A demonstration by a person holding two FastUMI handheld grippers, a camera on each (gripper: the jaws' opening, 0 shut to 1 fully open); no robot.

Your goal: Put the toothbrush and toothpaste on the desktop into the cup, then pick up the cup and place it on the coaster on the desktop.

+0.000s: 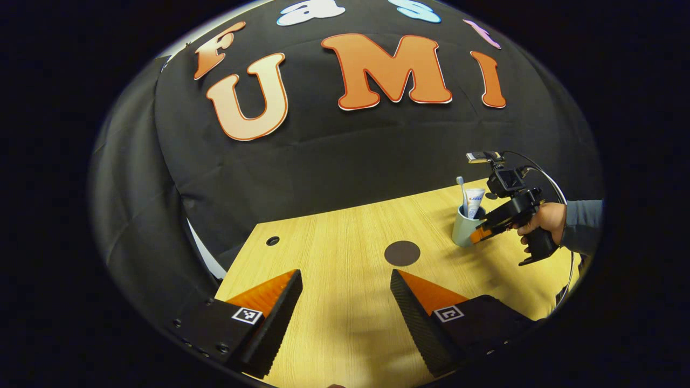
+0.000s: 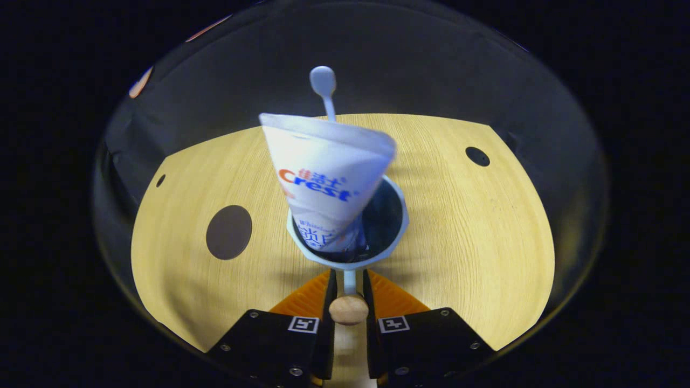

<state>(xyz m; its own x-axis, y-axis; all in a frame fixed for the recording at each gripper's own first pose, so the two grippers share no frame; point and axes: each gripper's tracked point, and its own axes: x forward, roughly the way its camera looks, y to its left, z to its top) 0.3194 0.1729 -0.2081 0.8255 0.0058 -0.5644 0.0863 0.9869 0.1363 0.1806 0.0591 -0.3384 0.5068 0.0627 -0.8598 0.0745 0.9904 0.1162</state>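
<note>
Brush [image 2: 323,86] and paste [image 2: 329,183] are seen upright in the cup [image 2: 396,237], which stands on the desk [image 2: 474,226] apart from the coaster [image 2: 229,231]. The cup's handle [image 2: 349,285] is clamped in the right tool [image 2: 349,283]. The left tool [image 1: 345,302] is held wide over the desk's near edge.

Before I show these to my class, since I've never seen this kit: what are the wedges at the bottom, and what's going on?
Those wedges are the two fingers of a hand-held claw; a camera rides on each claw and looks along them. There is no robot arm: a person holds one claw in each hand.

In the left gripper view, the left claw hangs open above the wooden table. Farther off, a hand holds the other claw at the cup.

In the right gripper view, the right claw is shut on the cup's handle. The toothpaste and toothbrush already stand in the cup. The dark round coaster lies bare, beside it.
</note>
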